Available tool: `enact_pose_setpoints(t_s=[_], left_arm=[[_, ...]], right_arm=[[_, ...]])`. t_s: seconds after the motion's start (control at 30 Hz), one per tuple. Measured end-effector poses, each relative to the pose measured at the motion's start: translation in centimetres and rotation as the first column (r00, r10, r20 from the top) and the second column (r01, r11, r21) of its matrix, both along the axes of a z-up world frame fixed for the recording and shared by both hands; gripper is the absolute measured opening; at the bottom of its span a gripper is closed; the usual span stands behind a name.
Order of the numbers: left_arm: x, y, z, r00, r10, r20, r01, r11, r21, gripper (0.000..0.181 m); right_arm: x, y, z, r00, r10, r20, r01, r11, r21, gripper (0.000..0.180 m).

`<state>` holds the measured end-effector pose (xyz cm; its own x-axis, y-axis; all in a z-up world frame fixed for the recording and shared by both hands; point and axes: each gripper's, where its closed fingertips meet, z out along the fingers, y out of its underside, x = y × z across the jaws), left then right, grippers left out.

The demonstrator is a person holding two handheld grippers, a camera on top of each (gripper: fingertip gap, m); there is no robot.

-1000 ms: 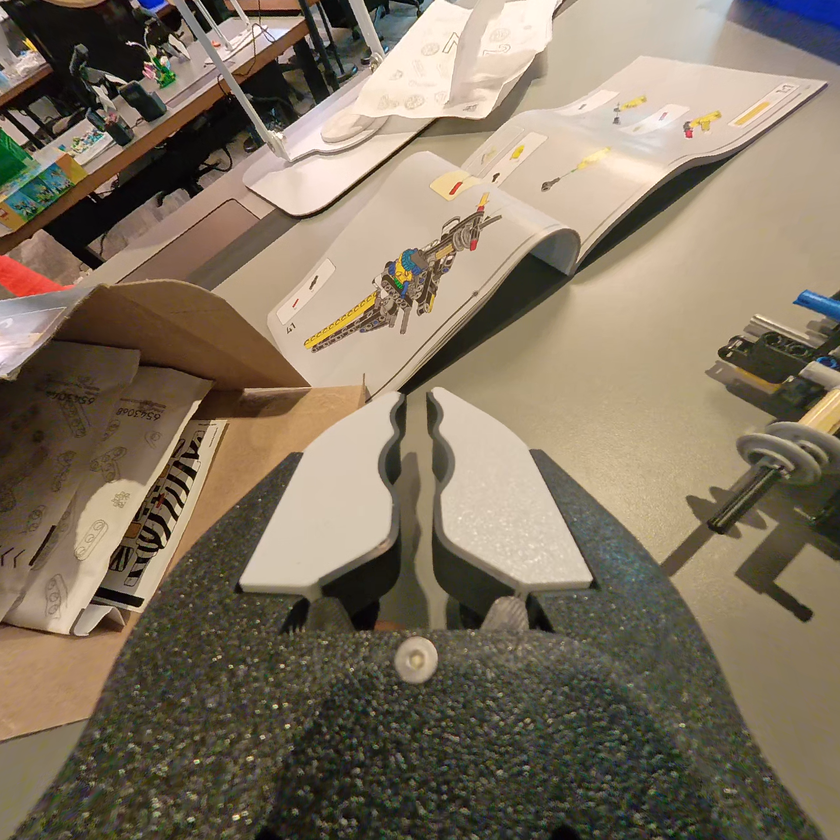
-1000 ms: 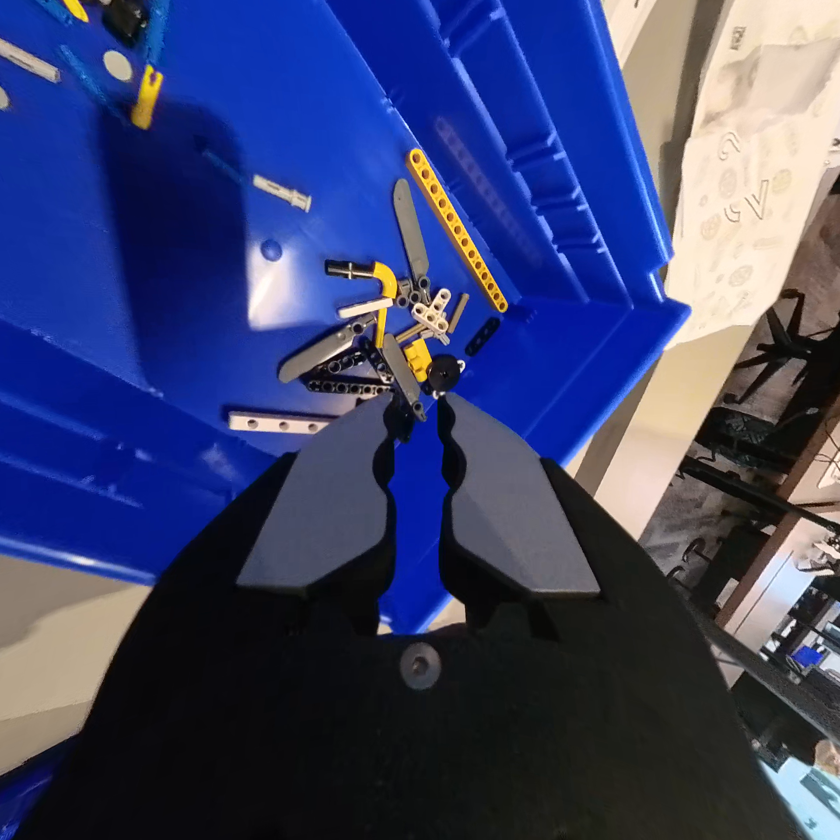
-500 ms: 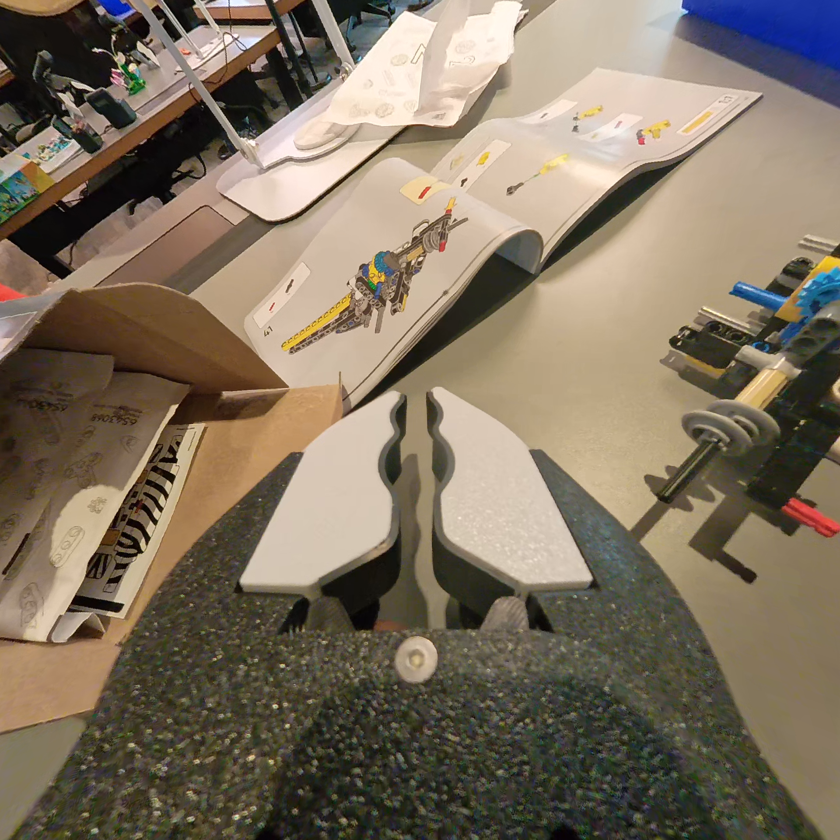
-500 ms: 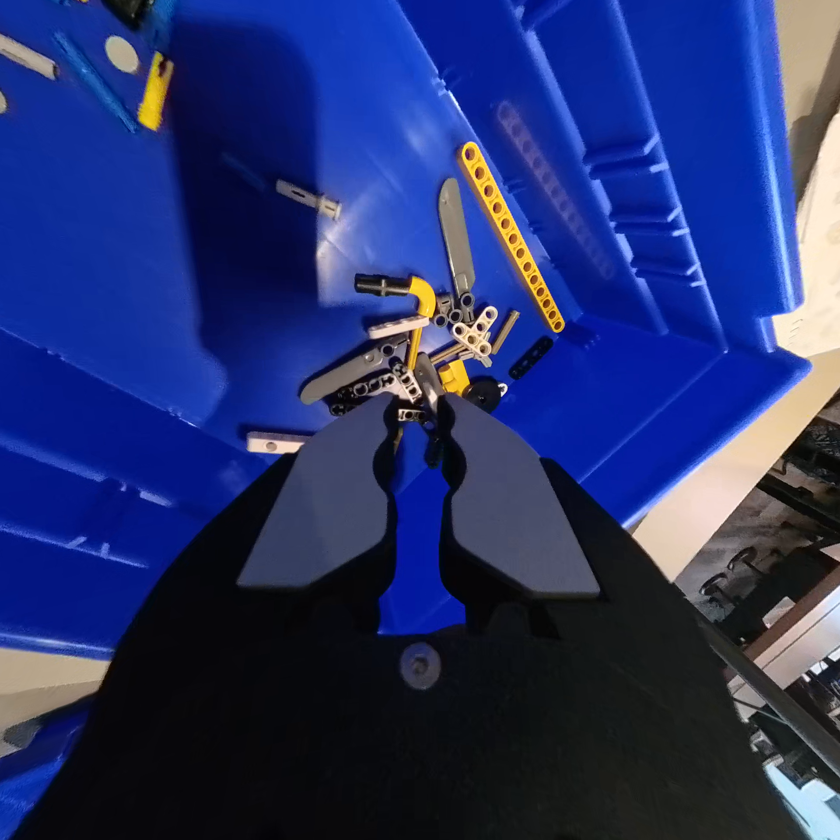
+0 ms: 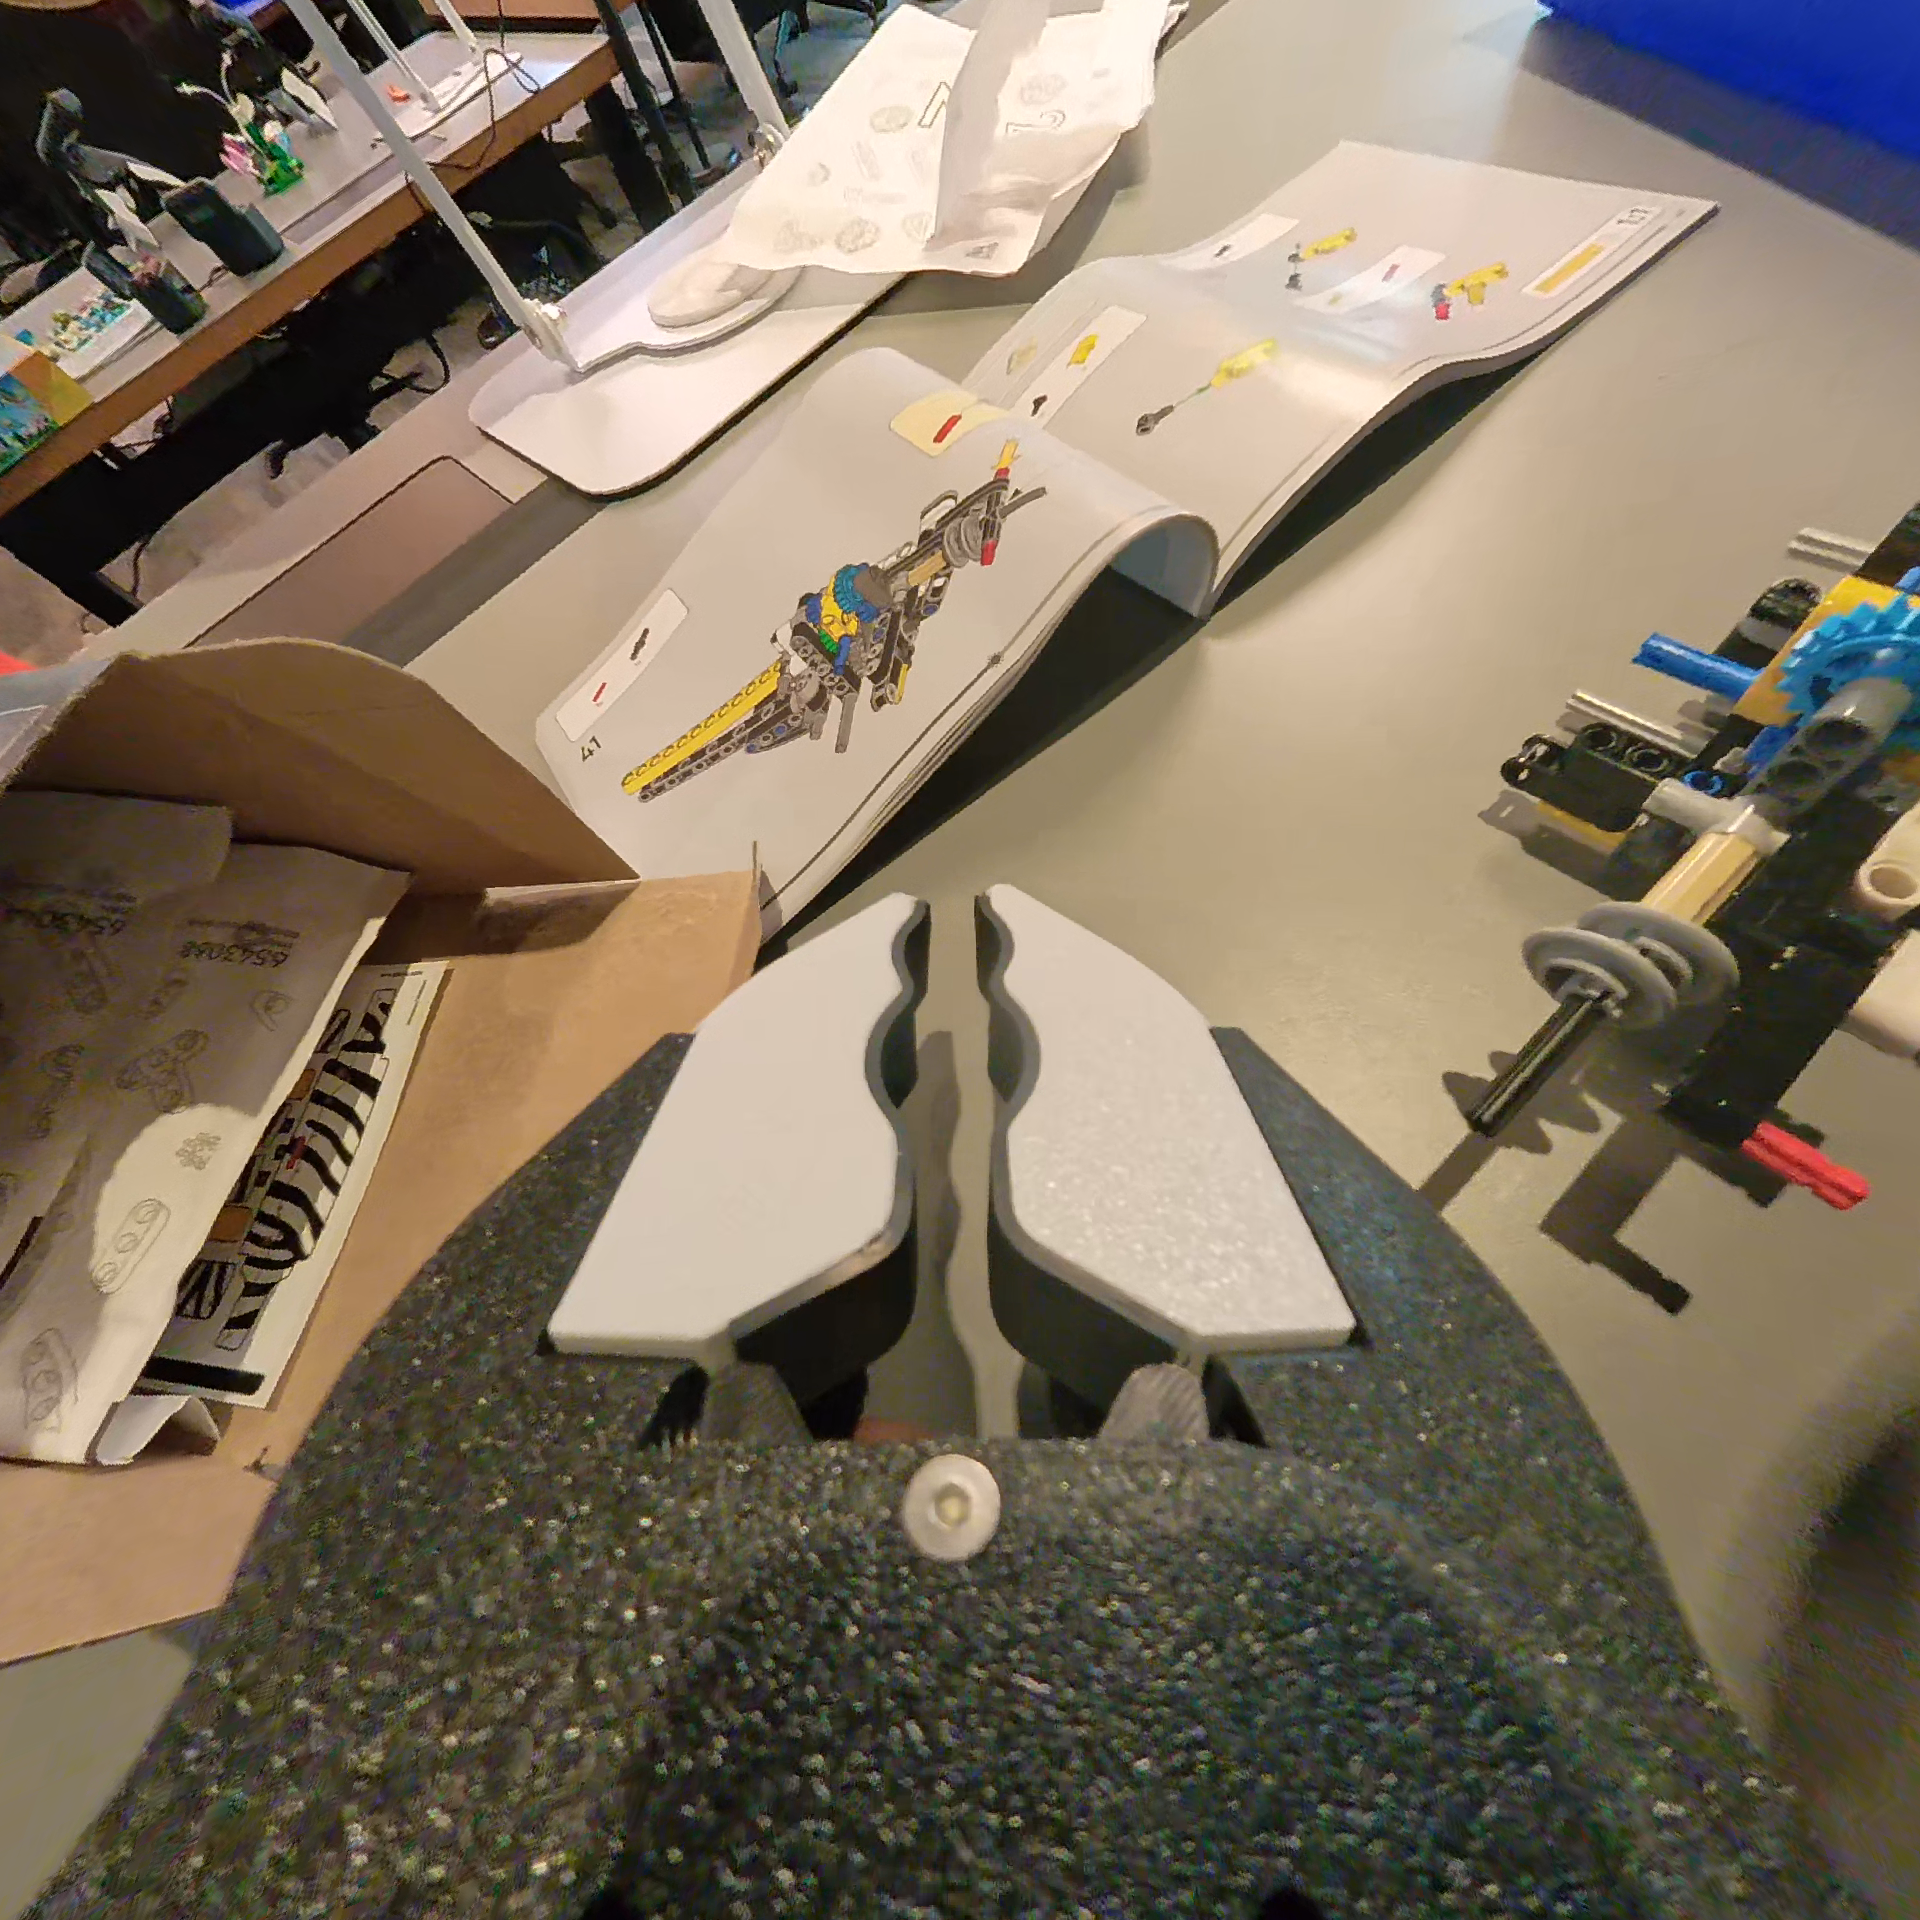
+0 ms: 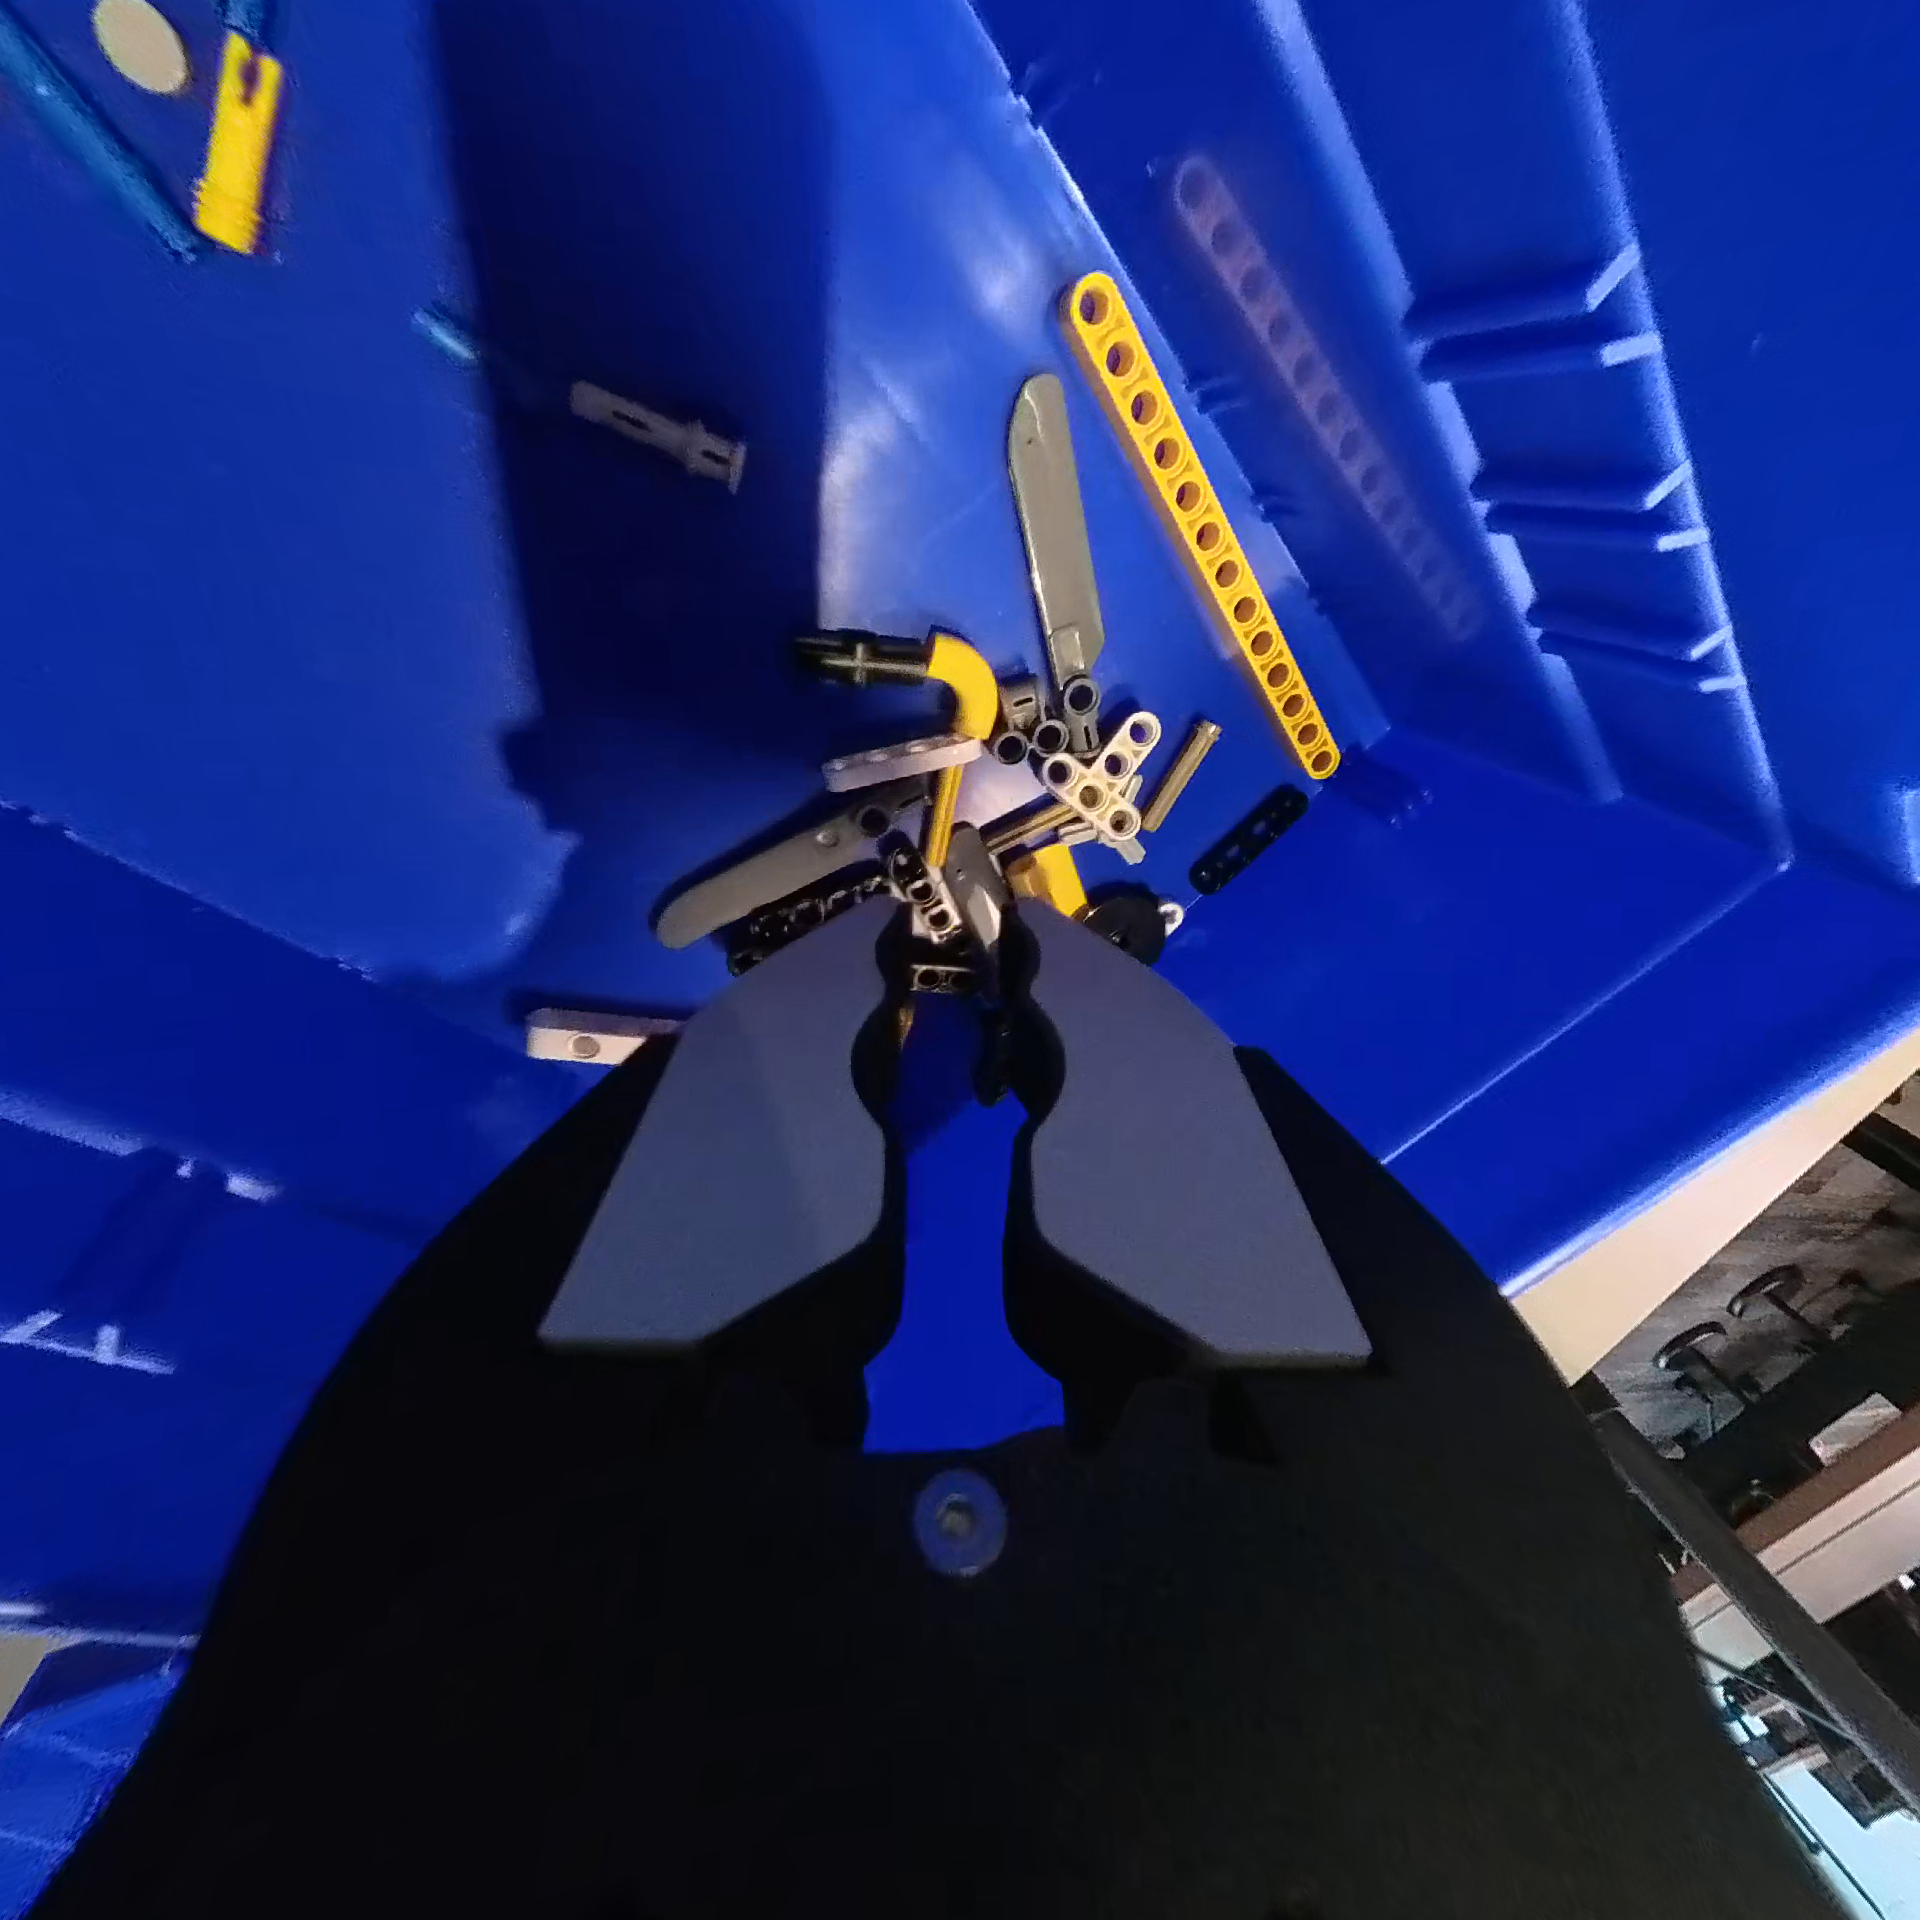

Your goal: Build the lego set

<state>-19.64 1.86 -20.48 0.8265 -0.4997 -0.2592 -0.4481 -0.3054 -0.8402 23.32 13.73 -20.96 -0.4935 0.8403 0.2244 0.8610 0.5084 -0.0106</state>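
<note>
Right gripper [image 6: 951,961] down inside the blue bin [image 6: 1558,935], tips pushed into the near edge of a small heap of loose pieces [image 6: 987,821]. Fingers parted by a narrow gap, with a small black-and-white connector and a short grey piece [image 6: 971,883] sitting in that gap; whether either is actually pinched, cannot tell. Grey piece lying with its long axis roughly along the fingers, pointing away into the heap, so probably a straight pull back toward the wrist rather than a sideways drag. Long yellow beam [image 6: 1205,525] and grey blade-shaped piece [image 6: 1055,540] farther ahead and to the right, well clear of the tips. Left gripper [image 5: 953,914] low over the grey desk [image 5: 1299,831], fingers nearly together with only a thin slit between, holding nothing. Partly built model [image 5: 1756,831] off to its right on the desk, open instruction booklet [image 5: 935,582] straight ahead, cardboard box [image 5: 499,1039] of paper bags at the left. Right side clearly the nearer for the pick; left nearer the model.
</note>
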Motion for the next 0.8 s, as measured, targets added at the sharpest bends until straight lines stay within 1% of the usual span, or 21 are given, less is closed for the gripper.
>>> enact_pose_setpoints(t_s=[0.37, 0.8], left_arm=[[-0.17, 0.00, -0.02, 1.000, 0.006, -0.001, -0.006, 1.000, -0.002, 0.008], [-0.31, 0.07, -0.03, 1.000, 0.013, 0.000, -0.013, 1.000, -0.003, 0.008]], right_arm=[[0.55, -0.95, -0.05, 1.000, -0.011, 0.014, 0.011, 1.000, -0.015, 0.016], [0.70, -0.65, 0.58, 1.000, -0.022, -0.008, 0.022, 1.000, 0.012, 0.016]])
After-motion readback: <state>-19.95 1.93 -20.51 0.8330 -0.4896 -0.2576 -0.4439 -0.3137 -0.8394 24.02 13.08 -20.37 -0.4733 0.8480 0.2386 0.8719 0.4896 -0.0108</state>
